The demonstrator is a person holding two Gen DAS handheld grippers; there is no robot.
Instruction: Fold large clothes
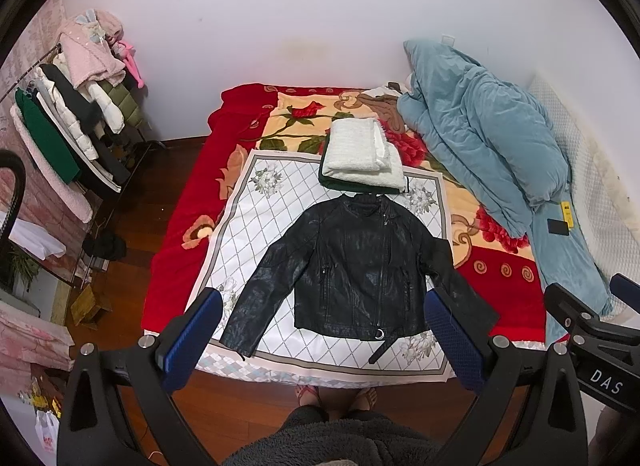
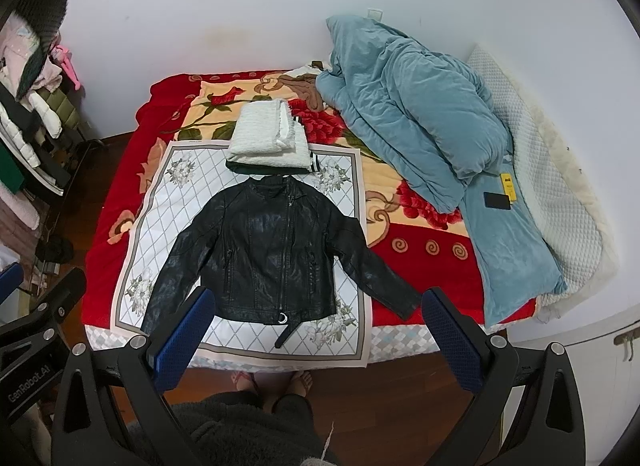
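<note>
A black leather jacket [image 1: 352, 266] lies flat, front up, sleeves spread, on a white diamond-patterned cloth [image 1: 256, 221] on the bed. It also shows in the right wrist view [image 2: 272, 250]. My left gripper [image 1: 324, 342] is open and empty, held high above the bed's near edge. My right gripper [image 2: 316, 338] is open and empty, also high above the near edge, and its body shows in the left wrist view [image 1: 592, 330]. A folded white garment [image 1: 360, 153] on a dark one lies just beyond the jacket's collar.
A crumpled blue duvet [image 1: 480, 133] lies along the bed's right side with a black phone [image 1: 558, 225] on it. The bed has a red floral blanket [image 1: 180, 209]. A clothes rack [image 1: 72, 117] stands left. My feet [image 1: 336, 394] are on the wooden floor.
</note>
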